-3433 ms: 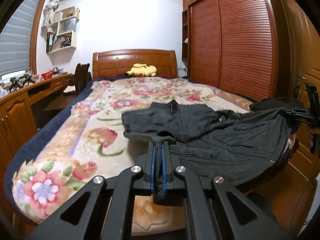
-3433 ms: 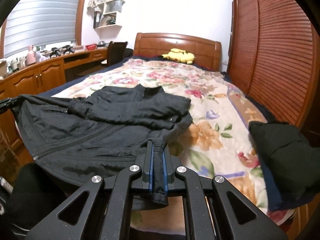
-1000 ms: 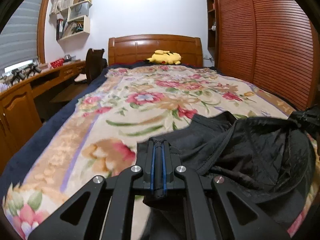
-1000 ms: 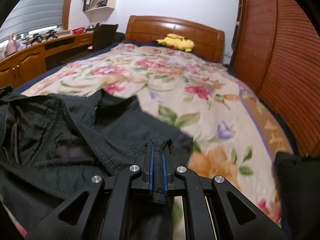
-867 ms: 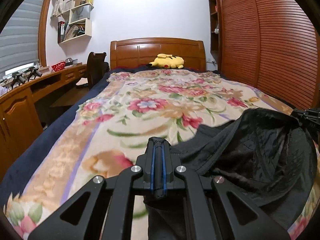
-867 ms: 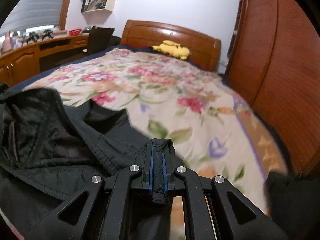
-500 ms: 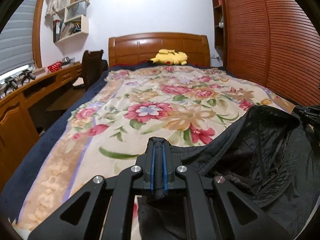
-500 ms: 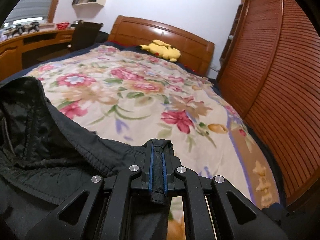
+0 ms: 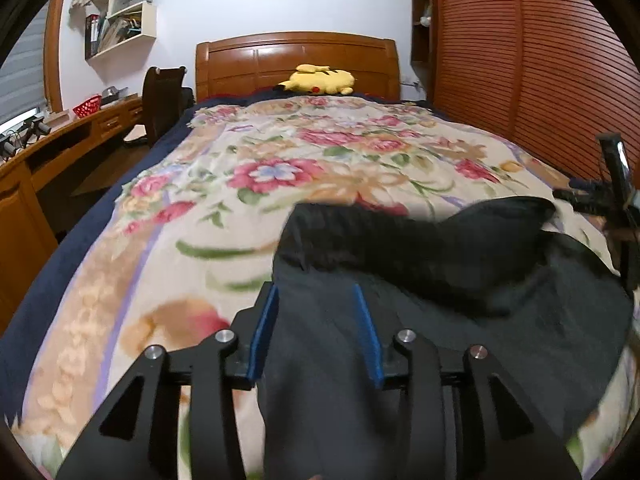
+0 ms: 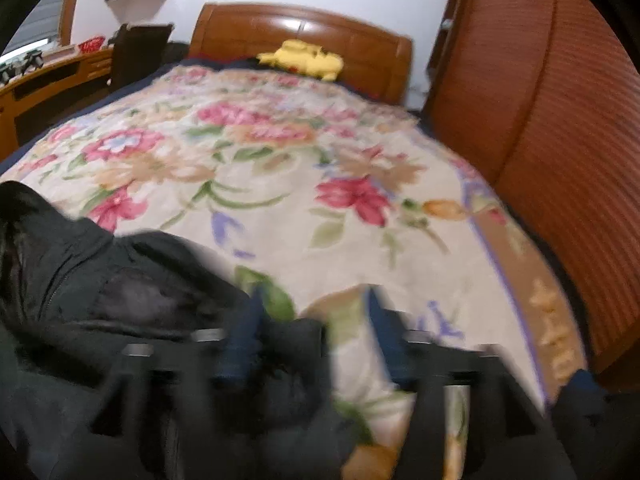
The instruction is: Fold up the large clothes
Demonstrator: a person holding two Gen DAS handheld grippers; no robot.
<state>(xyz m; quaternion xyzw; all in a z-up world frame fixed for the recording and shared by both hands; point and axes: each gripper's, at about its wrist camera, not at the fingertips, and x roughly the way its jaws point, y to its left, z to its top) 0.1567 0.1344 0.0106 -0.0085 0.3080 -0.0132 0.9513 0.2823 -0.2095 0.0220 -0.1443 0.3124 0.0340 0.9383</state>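
Left gripper (image 9: pixel 316 322): jaws just opening, parted, black jacket (image 9: pixel 460 280) loose between them on the floral bed (image 9: pixel 200 200). Right gripper (image 10: pixel 316 332): jaws just opening wide, blurred, jacket hem beside the left pad.

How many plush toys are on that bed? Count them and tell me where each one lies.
1. The yellow plush toy lies at the head of the bed, against the wooden headboard. The black jacket near the foot could hide something small.
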